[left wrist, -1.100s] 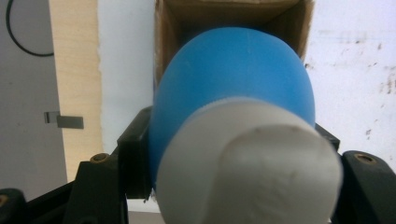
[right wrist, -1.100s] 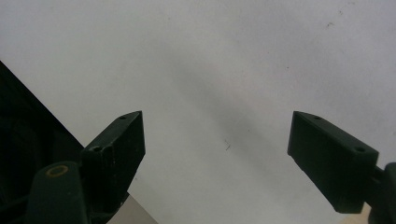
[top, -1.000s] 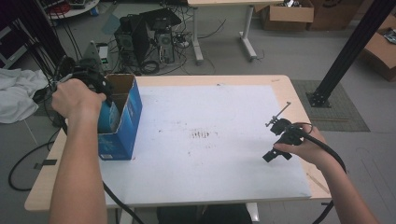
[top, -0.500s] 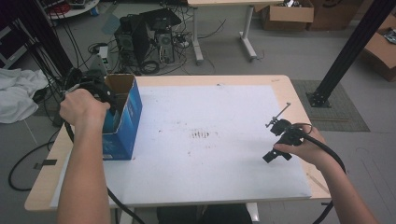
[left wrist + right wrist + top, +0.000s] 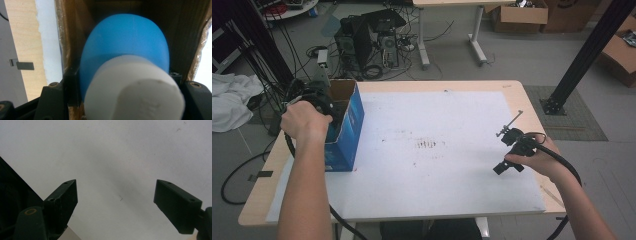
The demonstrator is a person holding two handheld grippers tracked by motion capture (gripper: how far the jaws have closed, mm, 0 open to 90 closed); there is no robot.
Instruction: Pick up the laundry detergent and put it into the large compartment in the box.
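Two risks we see from the high view: our left gripper (image 5: 314,97) hangs over the open blue box (image 5: 343,130) at the table (image 5: 522,95) edge and could tip it. In the left gripper view, jaws clamp a blue bottle (image 5: 126,40) with white cap (image 5: 135,87) inside; cardboard walls crowd both sides, so a snag is likely. In the right gripper view, our right gripper (image 5: 115,195) gapes wide, empty, over bare white sheet (image 5: 112,150) with ample room.

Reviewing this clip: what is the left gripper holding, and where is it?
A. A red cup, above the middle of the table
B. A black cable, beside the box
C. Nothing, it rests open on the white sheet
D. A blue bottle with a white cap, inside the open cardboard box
D: the left gripper is clamped on the blue bottle, white cap toward the camera, with the brown inner walls of the box around it.
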